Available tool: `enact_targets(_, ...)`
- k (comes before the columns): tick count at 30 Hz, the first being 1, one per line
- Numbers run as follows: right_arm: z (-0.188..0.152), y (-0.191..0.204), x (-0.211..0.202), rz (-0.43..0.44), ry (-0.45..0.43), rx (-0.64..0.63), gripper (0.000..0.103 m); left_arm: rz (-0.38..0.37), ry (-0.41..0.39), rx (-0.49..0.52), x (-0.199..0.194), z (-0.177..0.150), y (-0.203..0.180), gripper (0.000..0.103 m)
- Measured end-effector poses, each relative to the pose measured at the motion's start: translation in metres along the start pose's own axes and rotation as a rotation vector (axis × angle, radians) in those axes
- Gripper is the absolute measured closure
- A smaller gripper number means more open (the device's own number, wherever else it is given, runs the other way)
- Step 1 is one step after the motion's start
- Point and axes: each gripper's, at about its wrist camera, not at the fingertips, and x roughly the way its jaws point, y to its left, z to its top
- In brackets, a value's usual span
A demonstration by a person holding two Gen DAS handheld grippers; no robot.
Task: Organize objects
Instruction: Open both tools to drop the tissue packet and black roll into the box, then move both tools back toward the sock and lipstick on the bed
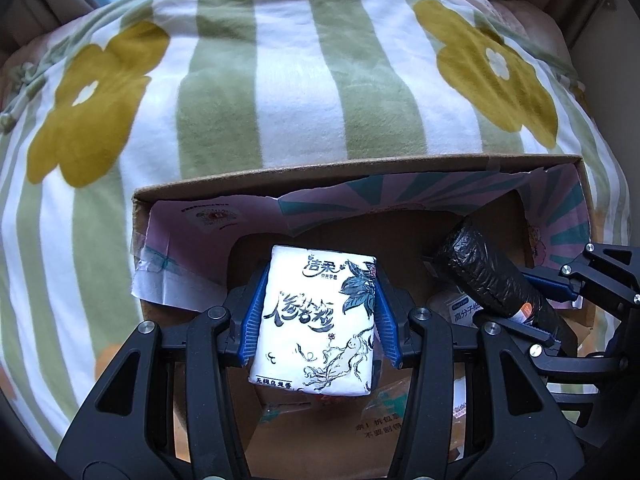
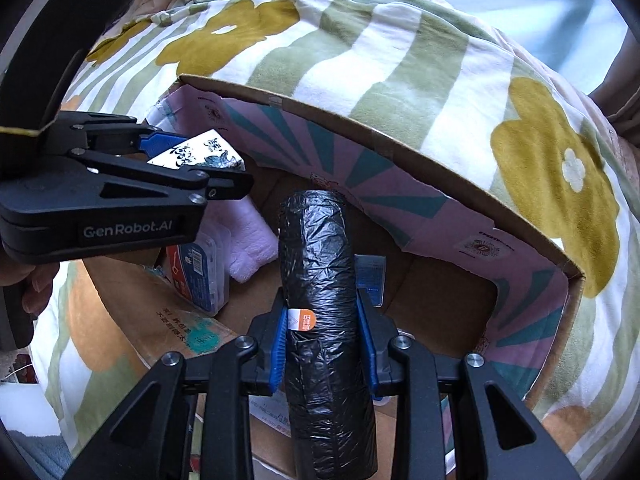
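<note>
We are pinching the tissue pack (image 1: 316, 320) with our left gripper (image 1: 316, 320) and the black bin-bag roll (image 2: 324, 320) with our right gripper (image 2: 326, 344), both over the cardboard box (image 2: 400, 136) (lying on a flowered blanket (image 1: 296, 80)).

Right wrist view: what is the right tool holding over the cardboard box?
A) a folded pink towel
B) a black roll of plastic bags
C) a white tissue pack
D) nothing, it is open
B: the right tool has its blue pads pressed on both sides of the black roll of plastic bags above the cardboard box; the tissue pack is in the left tool.
</note>
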Motion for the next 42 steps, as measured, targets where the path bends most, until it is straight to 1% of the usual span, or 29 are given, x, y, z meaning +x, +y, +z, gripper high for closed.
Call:
enact_targets(2,0.0,0.0,-0.001,0.0,0.0,0.005,0.074,-0.016,0.0,-0.004,-0.002,0.002,0.0,0.058)
enact_targets(3,0.0,0.001,0.0,0.003,0.002,0.006,0.071,-0.031,0.01,-0.01,-0.001,0.003,0.0,0.056)
enact_targets(4,0.0,0.001,0.0,0.008,0.008,0.007,0.058,-0.047,0.022,-0.015,0.0,0.004,-0.001,0.039)
enact_targets(5,0.0,0.002,0.002,0.016,0.021,0.01,0.044,-0.056,0.032,-0.019,0.001,0.005,-0.001,0.001)
enact_targets(6,0.0,0.003,0.003,0.018,0.032,0.015,0.012,-0.061,0.026,-0.025,0.0,0.005,-0.001,0.002)
enact_targets(7,-0.001,0.004,0.002,0.018,0.033,0.018,0.001,-0.067,0.023,-0.027,0.0,0.004,-0.002,0.0)
enact_targets(11,-0.006,0.003,-0.001,0.062,0.014,0.055,0.001,-0.062,0.023,-0.024,-0.003,0.004,-0.004,0.0)
enact_targets(14,-0.009,0.0,-0.003,0.076,-0.008,0.09,0.001,-0.058,0.02,-0.031,-0.005,0.004,-0.005,0.0)
enact_targets(20,-0.007,0.002,-0.007,0.033,0.002,0.081,0.001,-0.057,0.011,-0.043,-0.011,0.001,-0.004,0.0)
enact_targets(22,-0.005,0.003,-0.009,0.009,0.025,0.069,0.001,-0.061,0.01,-0.045,-0.015,-0.001,-0.003,0.0)
enact_targets(25,-0.007,0.003,-0.022,-0.014,0.021,0.08,0.001,-0.053,-0.004,-0.045,-0.027,-0.003,-0.003,0.0)
enact_targets(29,-0.01,0.008,-0.045,-0.04,0.01,0.12,0.001,-0.047,-0.032,-0.056,-0.054,-0.005,-0.001,0.0)
enact_targets(33,-0.017,0.017,-0.075,-0.057,-0.014,0.161,0.001,-0.064,-0.065,-0.08,-0.089,-0.012,0.0,0.0)
enact_targets(36,-0.022,0.026,-0.097,-0.099,-0.039,0.178,0.001,-0.07,-0.095,-0.083,-0.118,-0.021,-0.002,0.0)
enact_targets(42,-0.037,0.045,-0.145,-0.157,-0.108,0.248,0.001,-0.042,-0.161,-0.076,-0.18,-0.05,-0.004,0.0)
